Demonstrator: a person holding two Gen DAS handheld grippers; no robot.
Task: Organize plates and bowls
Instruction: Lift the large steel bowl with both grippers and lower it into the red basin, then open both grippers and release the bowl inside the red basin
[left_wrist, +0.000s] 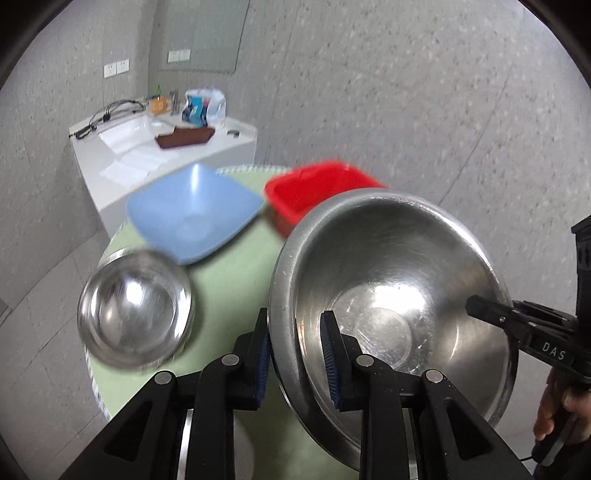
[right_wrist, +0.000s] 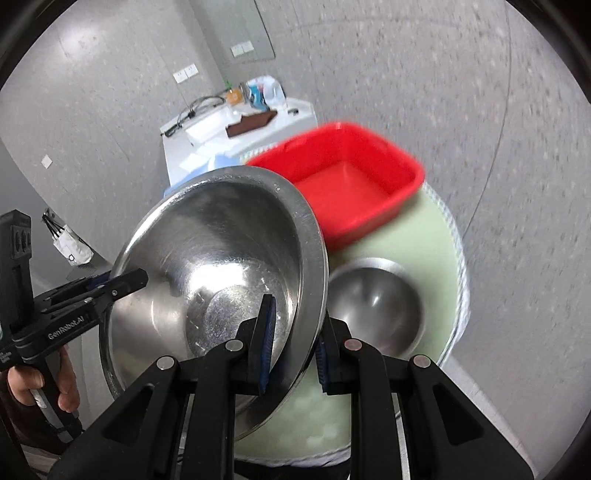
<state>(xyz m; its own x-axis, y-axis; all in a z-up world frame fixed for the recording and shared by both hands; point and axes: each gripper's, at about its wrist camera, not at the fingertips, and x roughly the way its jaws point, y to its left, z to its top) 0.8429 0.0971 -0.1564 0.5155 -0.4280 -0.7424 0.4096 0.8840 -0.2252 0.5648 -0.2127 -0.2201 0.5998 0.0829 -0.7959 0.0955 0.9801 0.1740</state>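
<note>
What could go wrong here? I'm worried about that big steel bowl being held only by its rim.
The large steel bowl is pinched only at opposite rim edges by the left gripper and right gripper; smooth metal could slip. Tilted, it could strike the small steel bowl or red tub close by it.

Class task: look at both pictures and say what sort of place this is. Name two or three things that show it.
Probably an indoor room set up for a recording, not a home kitchen: grey speckled walls with wall sockets, a white counter with cables and clutter, and a small round green table.
</note>
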